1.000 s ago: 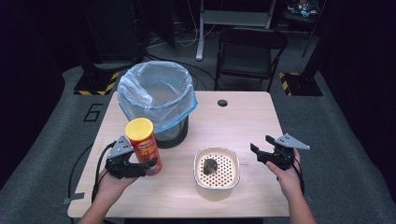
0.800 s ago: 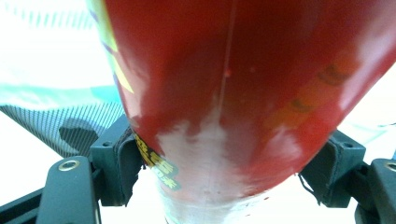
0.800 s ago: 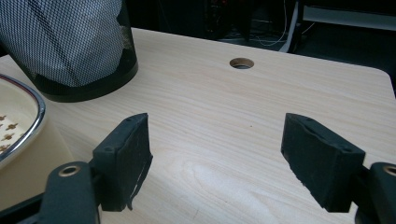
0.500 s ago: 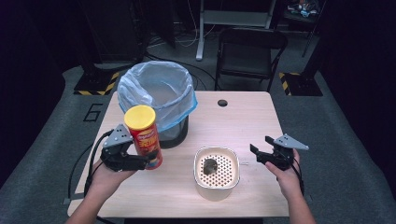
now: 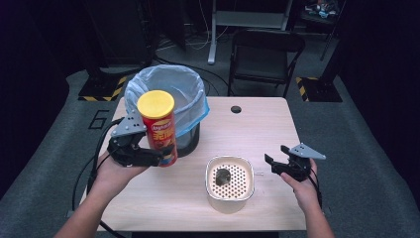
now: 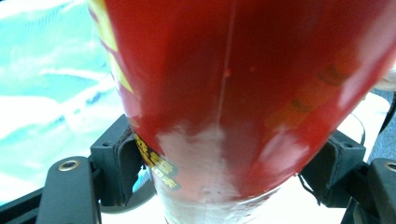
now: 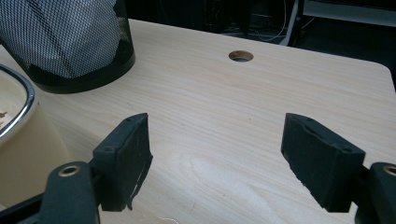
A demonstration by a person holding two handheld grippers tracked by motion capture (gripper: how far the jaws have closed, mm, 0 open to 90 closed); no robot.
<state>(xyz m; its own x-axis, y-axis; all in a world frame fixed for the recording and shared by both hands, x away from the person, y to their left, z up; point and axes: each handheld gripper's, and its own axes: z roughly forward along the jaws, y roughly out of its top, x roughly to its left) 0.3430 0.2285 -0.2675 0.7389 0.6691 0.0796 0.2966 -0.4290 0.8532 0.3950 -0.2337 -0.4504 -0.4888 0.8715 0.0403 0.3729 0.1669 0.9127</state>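
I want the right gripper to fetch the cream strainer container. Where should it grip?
Take the cream container by its near right rim, coming from the right gripper side, one jaw inside and one outside: the body looks too wide to span.

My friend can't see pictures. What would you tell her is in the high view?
The left claw holds a red chip can upright beside a bin lined with a blue bag. The right claw rests open by a cream strainer bowl.
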